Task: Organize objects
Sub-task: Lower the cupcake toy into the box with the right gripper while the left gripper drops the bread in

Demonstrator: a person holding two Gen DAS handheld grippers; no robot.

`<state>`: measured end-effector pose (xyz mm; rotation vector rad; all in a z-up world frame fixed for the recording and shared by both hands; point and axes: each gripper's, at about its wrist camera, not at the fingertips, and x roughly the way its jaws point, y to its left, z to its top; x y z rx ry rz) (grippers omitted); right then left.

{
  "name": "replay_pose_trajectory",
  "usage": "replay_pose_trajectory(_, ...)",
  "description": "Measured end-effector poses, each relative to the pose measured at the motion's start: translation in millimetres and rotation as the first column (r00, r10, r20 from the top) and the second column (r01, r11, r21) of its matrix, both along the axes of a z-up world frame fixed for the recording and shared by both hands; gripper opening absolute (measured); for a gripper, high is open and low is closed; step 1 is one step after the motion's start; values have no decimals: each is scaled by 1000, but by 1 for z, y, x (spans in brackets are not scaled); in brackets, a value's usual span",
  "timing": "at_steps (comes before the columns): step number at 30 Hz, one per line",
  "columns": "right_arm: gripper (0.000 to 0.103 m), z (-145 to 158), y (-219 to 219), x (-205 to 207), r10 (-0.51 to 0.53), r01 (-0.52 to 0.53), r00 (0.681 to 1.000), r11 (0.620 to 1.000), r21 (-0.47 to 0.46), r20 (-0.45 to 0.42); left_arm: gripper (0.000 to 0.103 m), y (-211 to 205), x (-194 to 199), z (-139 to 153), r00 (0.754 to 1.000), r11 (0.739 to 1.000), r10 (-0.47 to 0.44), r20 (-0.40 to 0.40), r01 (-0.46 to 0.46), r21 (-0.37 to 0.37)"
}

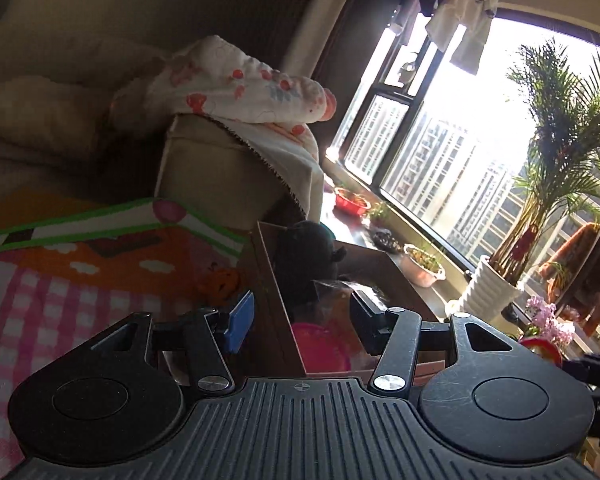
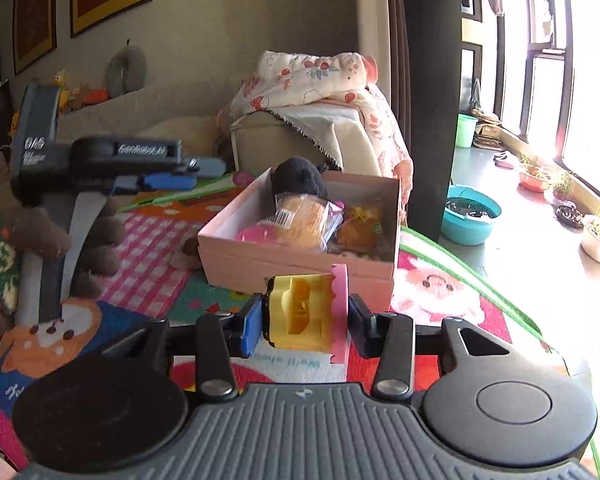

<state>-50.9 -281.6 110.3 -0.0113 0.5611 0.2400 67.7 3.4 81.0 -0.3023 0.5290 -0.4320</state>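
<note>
While the right gripper [image 2: 301,322] is clamped on a yellow toy with a pink scalloped end [image 2: 306,312], its blue-padded finger [image 2: 253,326] presses one side and the black finger the other, holding the toy just near of the pink cardboard box [image 2: 296,264]. That box sits on a colourful play mat [image 2: 436,292] and contains a black plush toy [image 2: 298,178] at its far end, a wrapped bun [image 2: 304,216] in the middle, a second wrapped bun [image 2: 358,228] to its right, and a pink round object [image 2: 254,236] at its near left. To the left of the box, in the right wrist view, the left gripper [image 2: 168,176] is seen from the side, hovering above the mat with a brown plush toy [image 2: 40,236] beneath it. From the left wrist view, the left gripper [image 1: 302,320] has its fingers apart and grasps nothing; the box's near wall [image 1: 276,300] stands between them, with the black plush toy [image 1: 304,252] and the pink round object [image 1: 320,348] visible inside. Beyond the box, a beige sofa arm [image 2: 284,140] carries a floral blanket [image 2: 312,76]. At the far right, a teal basin [image 2: 470,216] rests on the floor near the window [image 1: 440,152], beside a potted palm [image 1: 552,168].
</note>
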Motion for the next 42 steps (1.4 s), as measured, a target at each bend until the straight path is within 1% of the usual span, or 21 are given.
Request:
replay_pose_trajectory(2,43,22,1,18,1,-2,999,1000,16,42,58,10,-10,-7,1000,1000,-4,-25,5,25)
replay_pose_trajectory(4,43,47,7,45,12,-14,998,999,41,67,58,16,-17,-13,999,999,-7,-41,9,38)
replay_pose_trajectory(7,43,73,23,89,29,-35,997,996,80,67,58,27,-22,-20,998,1000,-7,-63,8,20)
replay_pose_trajectory(9,43,81,39,115,39,-44,998,995,94,58,58,35,-24,-24,997,1000,8,-75,-8,10)
replay_pose_trajectory(11,43,80,56,136,37,-41,998,997,73,57,58,45,-25,-27,996,1000,26,-90,-25,9)
replay_pose_trajectory(12,46,74,66,149,33,-35,999,998,52,43,58,49,-25,-28,995,999,34,-98,-33,11)
replay_pose_trajectory(13,55,68,74,160,23,-23,1000,999,29,22,58,53,-25,-30,994,999,40,-104,-39,12)
replay_pose_trajectory(16,60,50,81,172,-23,23,1000,1000,-9,-13,58,64,-27,-34,992,999,50,-115,-49,12)
replay_pose_trajectory(17,63,46,80,172,-25,25,999,1000,-9,-19,58,67,-27,-35,991,999,54,-120,-52,13)
replay_pose_trajectory(19,74,41,71,166,-41,41,999,999,13,-26,58,67,-23,-39,990,998,58,-130,-56,17)
replay_pose_trajectory(21,77,37,63,155,-53,53,998,998,17,-21,58,64,-19,-41,989,999,49,-139,-47,18)
replay_pose_trajectory(24,81,31,54,133,-65,65,998,998,-15,-6,58,53,-7,-38,991,999,18,-131,-15,30)
replay_pose_trajectory(25,84,27,51,122,-61,61,998,998,-30,6,58,49,-2,-36,992,999,14,-127,-10,34)
replay_pose_trajectory(27,88,17,48,96,-56,59,998,996,-65,39,58,41,15,-31,993,999,8,-119,-4,37)
replay_pose_trajectory(29,90,1,48,69,-53,62,996,990,-123,78,58,31,37,-25,993,999,5,-114,-1,36)
replay_pose_trajectory(32,94,-29,49,38,-49,61,996,985,-159,80,58,13,79,-19,994,1000,-7,-109,10,28)
replay_pose_trajectory(34,94,-48,51,22,-45,55,997,986,-154,65,57,3,112,-21,990,997,60,-124,-55,45)
replay_pose_trajectory(36,94,-62,53,14,-47,54,998,989,-137,51,56,-4,143,-30,979,991,121,-164,-109,76)
replay_pose_trajectory(37,94,-68,52,11,-51,56,998,991,-121,43,53,-6,157,-35,973,989,135,-186,-120,90)
replay_pose_trajectory(40,94,-76,45,11,-86,87,996,995,-51,13,44,-14,184,-52,959,983,138,-246,-103,150)
replay_pose_trajectory(42,97,-80,37,13,-124,124,992,992,-13,-8,43,-19,187,-58,967,977,126,-223,-82,196)
